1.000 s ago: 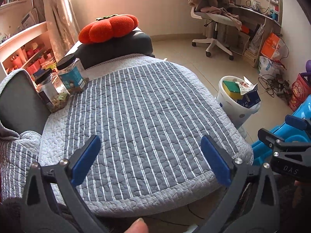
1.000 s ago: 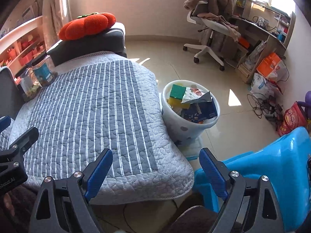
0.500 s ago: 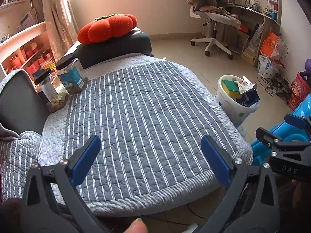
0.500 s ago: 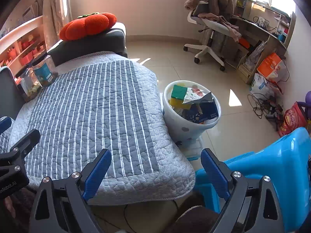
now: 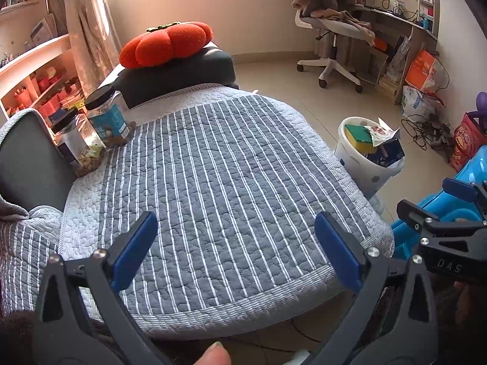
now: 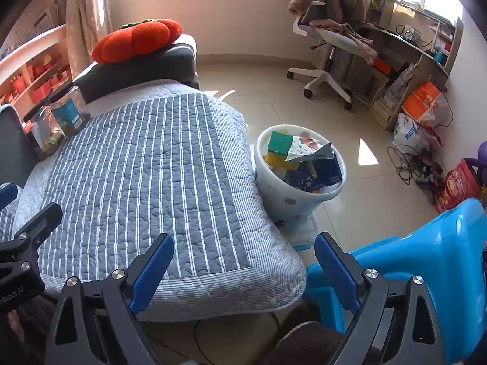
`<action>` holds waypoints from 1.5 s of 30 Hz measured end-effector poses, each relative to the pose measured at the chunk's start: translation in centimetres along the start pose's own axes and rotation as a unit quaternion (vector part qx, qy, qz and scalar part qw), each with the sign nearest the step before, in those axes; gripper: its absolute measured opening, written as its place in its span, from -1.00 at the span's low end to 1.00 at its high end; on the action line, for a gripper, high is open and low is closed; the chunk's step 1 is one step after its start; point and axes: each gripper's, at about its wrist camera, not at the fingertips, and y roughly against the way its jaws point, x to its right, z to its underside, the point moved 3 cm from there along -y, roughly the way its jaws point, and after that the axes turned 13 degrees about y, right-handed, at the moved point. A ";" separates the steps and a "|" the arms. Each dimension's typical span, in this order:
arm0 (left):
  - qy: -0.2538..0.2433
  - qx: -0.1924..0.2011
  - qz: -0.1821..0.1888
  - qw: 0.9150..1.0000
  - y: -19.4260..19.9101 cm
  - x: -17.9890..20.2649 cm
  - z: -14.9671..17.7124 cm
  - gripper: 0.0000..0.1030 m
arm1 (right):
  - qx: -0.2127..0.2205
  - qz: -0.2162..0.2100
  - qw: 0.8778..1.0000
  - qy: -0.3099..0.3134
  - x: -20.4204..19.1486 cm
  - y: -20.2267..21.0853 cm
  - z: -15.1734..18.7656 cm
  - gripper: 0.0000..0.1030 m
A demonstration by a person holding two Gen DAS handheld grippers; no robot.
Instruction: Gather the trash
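The quilt (image 5: 219, 188) is grey with thin white stripes and a pale, finely lined border. On the black cushion (image 5: 182, 73) sits a red-orange pumpkin-shaped pillow (image 5: 166, 44) with a dark green stalk. Two clear jars (image 5: 91, 130) have black lids; one bears a teal label. The trash bin (image 6: 292, 194) is white with grey dots and holds a green-and-yellow sponge (image 6: 280, 147) and a dark blue carton (image 6: 325, 172). The left hand-held gripper (image 5: 232, 249) and the right hand-held gripper (image 6: 243, 266) are black with blue pads. The plastic chair (image 6: 426, 258) is bright blue. The floor (image 6: 268, 91) is beige tile.
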 end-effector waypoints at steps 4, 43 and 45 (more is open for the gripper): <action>-0.001 0.000 0.001 1.000 0.0 0.1 0.0 0.99 | 0.000 0.000 1.000 0.000 0.0 0.0 0.0 0.84; -0.008 0.000 0.001 1.000 0.2 0.1 0.0 0.99 | 0.001 0.005 1.000 -0.005 0.0 -0.1 0.0 0.84; -0.008 0.001 0.001 1.000 0.2 0.1 0.0 0.99 | 0.001 0.005 1.000 -0.004 0.0 -0.1 0.0 0.84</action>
